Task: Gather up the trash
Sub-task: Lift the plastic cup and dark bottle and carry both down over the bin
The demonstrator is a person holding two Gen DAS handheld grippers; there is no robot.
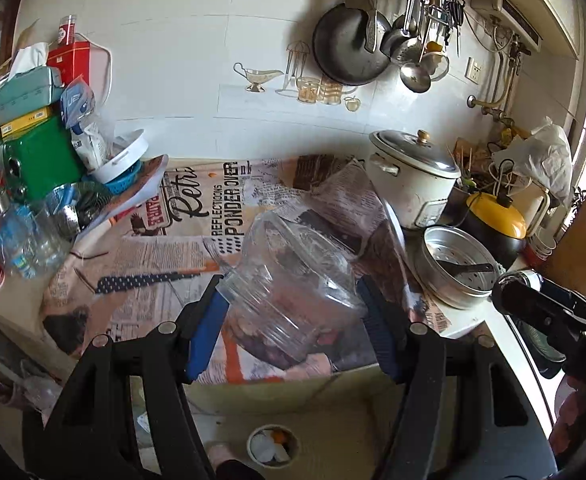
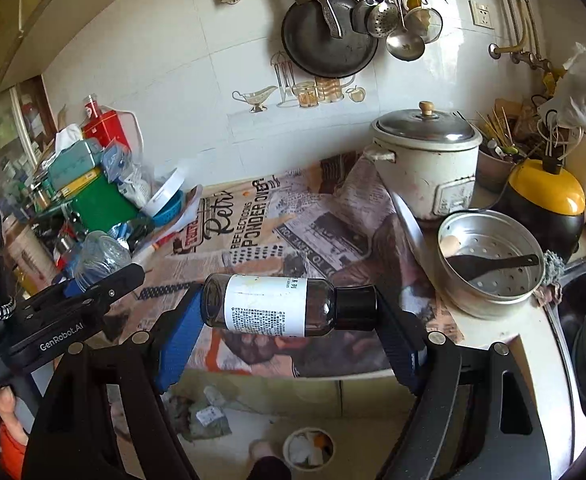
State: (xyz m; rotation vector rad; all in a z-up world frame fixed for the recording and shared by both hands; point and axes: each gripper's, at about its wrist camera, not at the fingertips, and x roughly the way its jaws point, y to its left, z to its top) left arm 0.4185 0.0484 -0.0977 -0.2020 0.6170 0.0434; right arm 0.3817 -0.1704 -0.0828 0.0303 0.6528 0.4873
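My left gripper (image 1: 293, 312) is shut on a clear crushed plastic bottle (image 1: 289, 280), held above the newspaper-print counter cover (image 1: 181, 248). My right gripper (image 2: 289, 316) is shut on a dark brown bottle with a white label and black cap (image 2: 281, 306), held sideways above the counter's front edge. A small round trash bin (image 1: 273, 446) with white scraps stands on the floor below; it also shows in the right wrist view (image 2: 308, 448). The right gripper shows at the right of the left wrist view (image 1: 545, 308), the left gripper at the left of the right wrist view (image 2: 93, 292).
A white rice cooker (image 2: 425, 168), a metal steamer pot with a black spatula (image 2: 493, 260) and a yellow-lidded pot (image 2: 545, 196) stand at the right. A cluttered pile with a green box (image 2: 101, 204) is at the left. Pans and ladles (image 2: 333, 32) hang on the wall. A sink (image 2: 585, 320) is far right.
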